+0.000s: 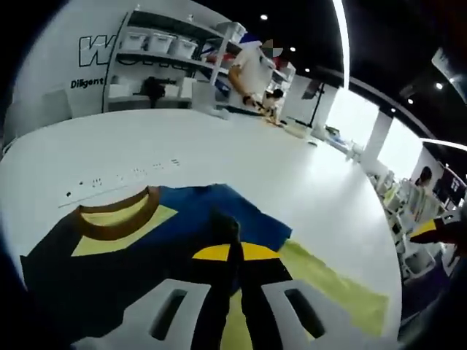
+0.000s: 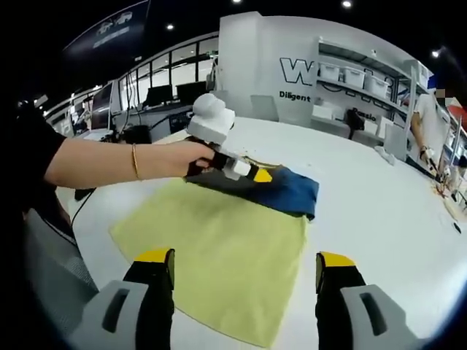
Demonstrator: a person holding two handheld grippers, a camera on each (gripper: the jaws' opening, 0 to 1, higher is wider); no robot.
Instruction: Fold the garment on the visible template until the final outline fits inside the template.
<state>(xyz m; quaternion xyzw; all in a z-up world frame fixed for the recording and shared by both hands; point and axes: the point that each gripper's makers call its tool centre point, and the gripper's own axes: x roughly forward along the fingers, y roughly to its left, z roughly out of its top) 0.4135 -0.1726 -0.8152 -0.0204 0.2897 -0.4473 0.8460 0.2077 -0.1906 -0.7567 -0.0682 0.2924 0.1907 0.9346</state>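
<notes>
A dark navy and blue garment (image 1: 146, 248) with a brown collar (image 1: 117, 219) lies partly folded on the far end of a yellow-green template sheet (image 2: 219, 248). In the left gripper view my left gripper (image 1: 233, 251) has its yellow-tipped jaws pressed together on a raised fold of the fabric. The right gripper view shows a hand holding the left gripper (image 2: 244, 171) at the garment (image 2: 284, 191). My right gripper (image 2: 246, 281) hovers over the near edge of the template, jaws wide apart with nothing between them.
The template (image 1: 336, 281) rests on a large white table (image 2: 379, 219). Shelves with white bins (image 1: 160, 44) and a person (image 1: 252, 69) stand behind it. Desks with monitors (image 2: 168, 95) line the far left, and a cable (image 2: 80, 204) trails off the table's left side.
</notes>
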